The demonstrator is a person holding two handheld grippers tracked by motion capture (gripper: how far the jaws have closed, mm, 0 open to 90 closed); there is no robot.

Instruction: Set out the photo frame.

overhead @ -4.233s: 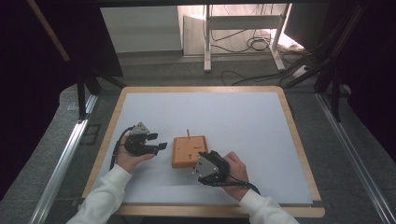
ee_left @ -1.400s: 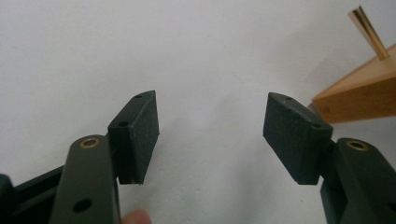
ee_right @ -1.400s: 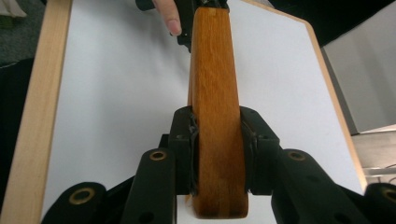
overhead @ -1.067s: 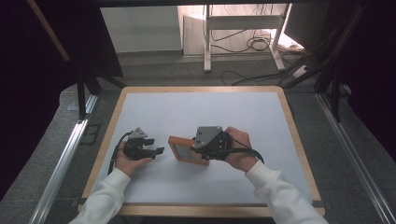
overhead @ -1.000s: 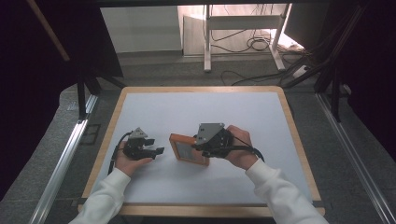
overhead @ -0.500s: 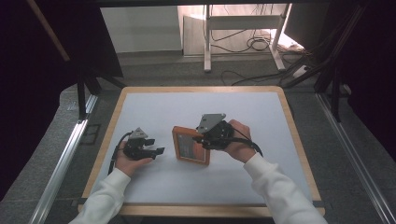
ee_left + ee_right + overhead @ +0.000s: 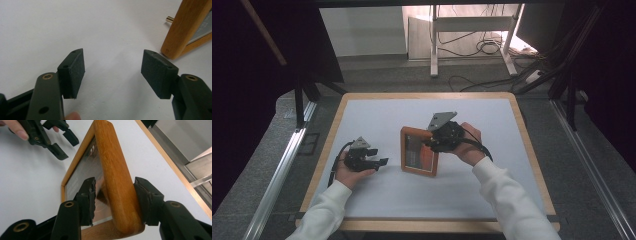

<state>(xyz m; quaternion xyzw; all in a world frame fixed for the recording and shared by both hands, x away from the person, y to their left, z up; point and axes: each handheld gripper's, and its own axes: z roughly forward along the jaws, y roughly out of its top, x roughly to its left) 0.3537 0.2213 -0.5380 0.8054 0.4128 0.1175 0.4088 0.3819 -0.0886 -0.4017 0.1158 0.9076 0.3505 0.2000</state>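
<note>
A wooden picture frame [image 7: 418, 151] with a glass front stands upright on its lower edge in the middle of the white table. My right gripper [image 7: 432, 142] is shut on the frame's right upper side rail; in the right gripper view the two pads clamp the rounded wooden rail [image 7: 110, 165] from front and back. My left gripper [image 7: 381, 162] rests low on the table to the frame's left, open, with nothing between its pads [image 7: 72, 72]. A corner of the frame [image 7: 185, 27] and a small brass pin [image 7: 169, 19] show at the upper right of the left gripper view.
The white work surface has a wooden rim [image 7: 532, 150]. Metal rails run along the floor on both sides, with dark stands and cables behind the table. The left gripper [image 7: 66, 146] appears at the top left of the right gripper view.
The right gripper has raised the frame from lying flat to standing upright and turned its glass toward the person. The left gripper has stayed open in about the same spot.
</note>
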